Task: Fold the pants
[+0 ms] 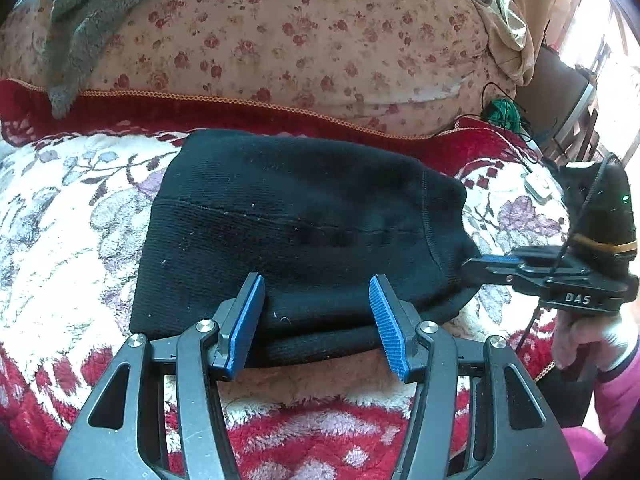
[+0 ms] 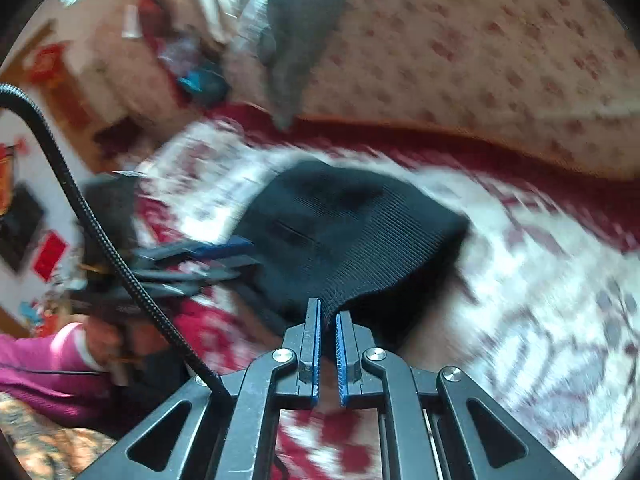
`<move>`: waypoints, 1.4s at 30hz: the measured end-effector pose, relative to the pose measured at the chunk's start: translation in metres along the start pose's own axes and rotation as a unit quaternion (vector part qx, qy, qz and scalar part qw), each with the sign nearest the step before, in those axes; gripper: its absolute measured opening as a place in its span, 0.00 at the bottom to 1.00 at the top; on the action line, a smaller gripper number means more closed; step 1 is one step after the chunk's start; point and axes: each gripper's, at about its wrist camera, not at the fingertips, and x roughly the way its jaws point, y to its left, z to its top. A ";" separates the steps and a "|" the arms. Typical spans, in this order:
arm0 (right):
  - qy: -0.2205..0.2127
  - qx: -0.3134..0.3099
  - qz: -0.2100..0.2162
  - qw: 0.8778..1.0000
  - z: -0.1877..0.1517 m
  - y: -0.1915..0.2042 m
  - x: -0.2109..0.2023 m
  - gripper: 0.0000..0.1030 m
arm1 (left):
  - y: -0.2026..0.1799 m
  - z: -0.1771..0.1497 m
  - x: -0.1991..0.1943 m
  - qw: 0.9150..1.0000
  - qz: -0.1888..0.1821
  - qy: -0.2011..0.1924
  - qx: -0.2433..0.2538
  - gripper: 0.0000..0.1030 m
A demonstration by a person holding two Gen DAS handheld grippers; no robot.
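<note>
The black knit pants [image 1: 296,232] lie folded into a compact bundle on the red and white floral blanket [image 1: 76,224]. My left gripper [image 1: 316,292] is open, its blue pads over the near edge of the bundle with nothing between them. My right gripper [image 2: 328,316] is shut on the ribbed edge of the pants [image 2: 348,240] and lifts that corner a little. In the left wrist view the right gripper [image 1: 476,264] pinches the bundle's right edge. The right wrist view is motion-blurred; the left gripper [image 2: 224,256] shows there beside the pants.
A floral quilt [image 1: 320,40] is heaped behind the pants, with a grey fleece garment [image 1: 84,12] draped on it. A white charger and black cable [image 1: 538,186] lie at the right. Furniture stands beyond the bed's right side.
</note>
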 end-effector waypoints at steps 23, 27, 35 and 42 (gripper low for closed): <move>-0.057 0.111 -0.013 0.992 0.014 -0.006 -0.023 0.57 | 0.039 0.029 -0.028 0.995 0.083 -0.033 -0.033 0.52; -0.055 0.106 -0.014 0.993 0.014 -0.005 -0.021 0.67 | 0.043 0.030 -0.026 0.995 0.083 -0.031 -0.034 0.52; -0.052 0.139 -0.008 0.989 0.009 -0.020 -0.008 0.81 | 0.062 0.033 -0.010 0.995 0.078 -0.011 -0.055 0.52; -0.029 0.179 0.007 0.983 0.003 -0.044 0.023 0.84 | 0.075 0.036 0.009 0.997 0.020 0.003 -0.077 0.63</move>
